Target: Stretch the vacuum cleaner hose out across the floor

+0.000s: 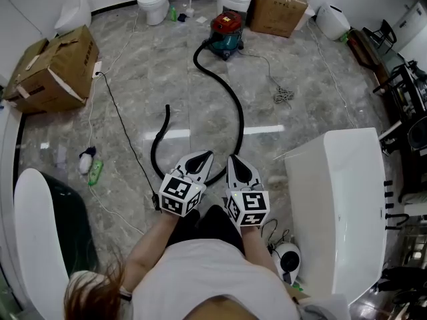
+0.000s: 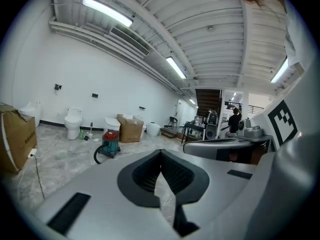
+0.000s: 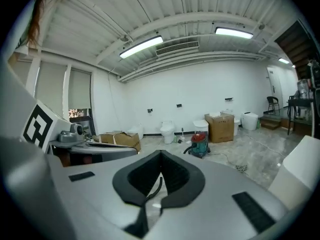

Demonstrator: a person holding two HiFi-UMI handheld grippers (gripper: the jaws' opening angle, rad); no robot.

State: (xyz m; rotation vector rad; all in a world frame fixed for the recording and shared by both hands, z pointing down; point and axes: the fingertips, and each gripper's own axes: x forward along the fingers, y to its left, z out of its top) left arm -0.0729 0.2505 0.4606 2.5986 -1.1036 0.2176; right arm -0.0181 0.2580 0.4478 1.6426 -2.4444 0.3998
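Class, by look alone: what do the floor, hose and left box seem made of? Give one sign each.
Floor: polished marble-look stone or tile; grey veins, light reflections.
Hose: black flexible plastic or rubber; it curves.
Box: brown cardboard; torn flaps.

Person and two hand-held grippers.
Pale grey short-sleeved shirt (image 1: pixel 207 282), dark trousers (image 1: pixel 212 223), reddish-brown hair (image 1: pixel 93 297). The left gripper (image 1: pixel 203 156) and the right gripper (image 1: pixel 235 160) have white shells with black inner pads (image 2: pixel 179 176), and each carries a cube (image 1: pixel 180 195) with black-and-white square markers.
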